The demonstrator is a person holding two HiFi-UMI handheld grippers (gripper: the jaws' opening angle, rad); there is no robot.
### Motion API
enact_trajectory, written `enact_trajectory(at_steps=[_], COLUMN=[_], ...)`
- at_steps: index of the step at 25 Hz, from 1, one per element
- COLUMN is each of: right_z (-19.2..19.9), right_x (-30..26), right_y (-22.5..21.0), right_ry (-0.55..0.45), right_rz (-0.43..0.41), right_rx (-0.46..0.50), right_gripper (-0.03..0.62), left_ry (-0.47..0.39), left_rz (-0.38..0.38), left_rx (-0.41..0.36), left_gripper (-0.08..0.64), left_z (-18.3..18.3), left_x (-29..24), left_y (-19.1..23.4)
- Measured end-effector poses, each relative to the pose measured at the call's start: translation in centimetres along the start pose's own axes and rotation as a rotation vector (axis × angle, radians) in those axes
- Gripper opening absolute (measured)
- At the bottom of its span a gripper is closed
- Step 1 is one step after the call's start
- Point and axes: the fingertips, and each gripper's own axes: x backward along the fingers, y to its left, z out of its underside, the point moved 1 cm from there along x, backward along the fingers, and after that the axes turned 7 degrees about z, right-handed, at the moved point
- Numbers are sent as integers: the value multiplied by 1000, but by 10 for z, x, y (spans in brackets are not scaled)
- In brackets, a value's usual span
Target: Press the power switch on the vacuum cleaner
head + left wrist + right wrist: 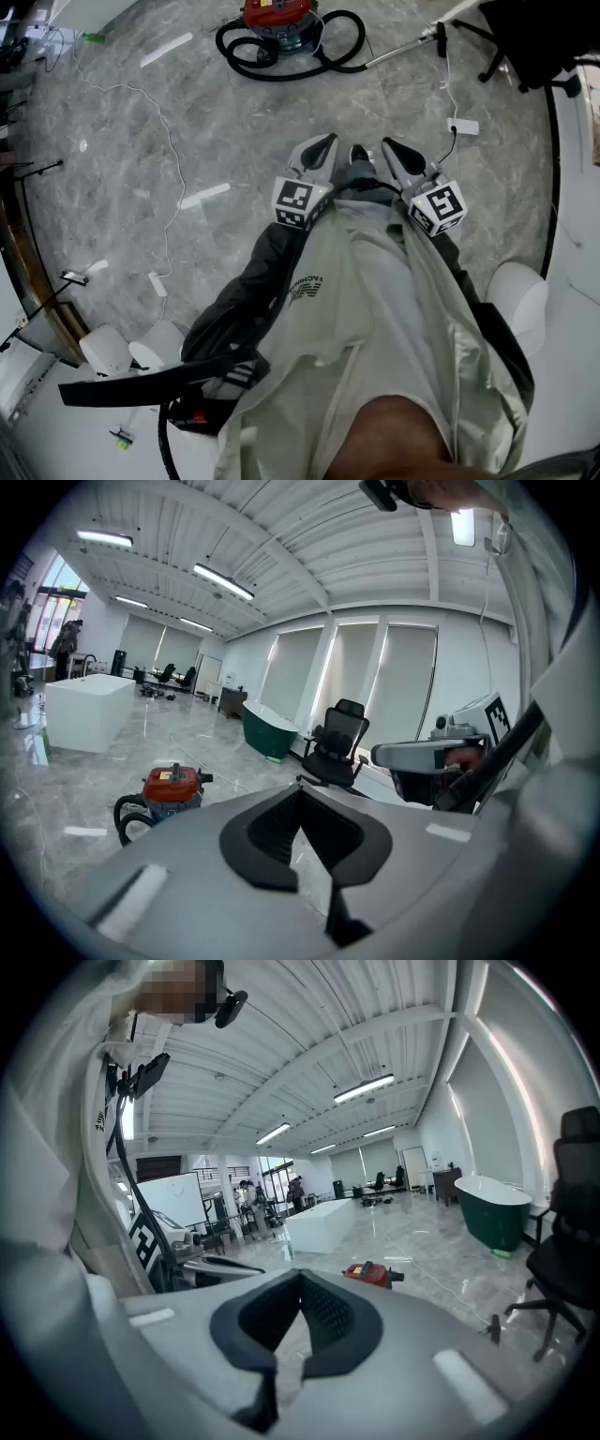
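Note:
A red-topped vacuum cleaner (pixel 277 14) stands on the grey marble floor far ahead, with its black hose (pixel 281 58) coiled around it. It is small in the left gripper view (pixel 172 786) and the right gripper view (pixel 370 1274). Its power switch is too small to make out. My left gripper (pixel 322 142) and right gripper (pixel 390 146) are held side by side close to the person's chest, well short of the vacuum. Both point forward above the floor. Each one's jaws meet at the tips with nothing between them (pixel 300 789) (pixel 300 1275).
The vacuum's metal wand (pixel 403 47) runs right toward a black office chair (pixel 525 37). A white cable (pixel 169 141) and a power strip (pixel 464 127) lie on the floor. A green bathtub (pixel 267 733) and a white block (pixel 89 710) stand farther off.

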Motion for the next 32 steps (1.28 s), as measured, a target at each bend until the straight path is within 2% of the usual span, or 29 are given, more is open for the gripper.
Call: enact_trajectory(at_steps=[3, 7, 12, 22, 24, 27, 30, 32], right_z=[1, 0, -3, -11, -13, -15, -17, -19], right_x=[-4, -11, -18, -35, -39, -45, -56, -65], right_y=[3, 12, 23, 44, 51, 60, 68, 69], right_ry=[5, 9, 6, -9, -14, -14, -4, 1], right_rz=[-26, -60, -77, -73, -77, -81, -94, -100], right_rx=[11, 31, 40, 32, 42, 49, 49, 39], right_gripper=[0, 0, 0, 0, 0, 0, 0, 0], left_ry=[-20, -46, -52, -99, -98, -93, -111, -92], left_rz=[-34, -74, -96, -128, -129, -135, -150, -150], left_rx=[7, 65, 35, 39, 51, 18, 29, 30], left_gripper=[0, 0, 0, 0, 0, 0, 0, 0], left_z=[1, -9, 0, -1, -1, 8, 6, 10], left_x=[5, 16, 28, 59, 65, 72, 77, 78], left_y=[4, 7, 17, 35, 39, 50, 62, 69])
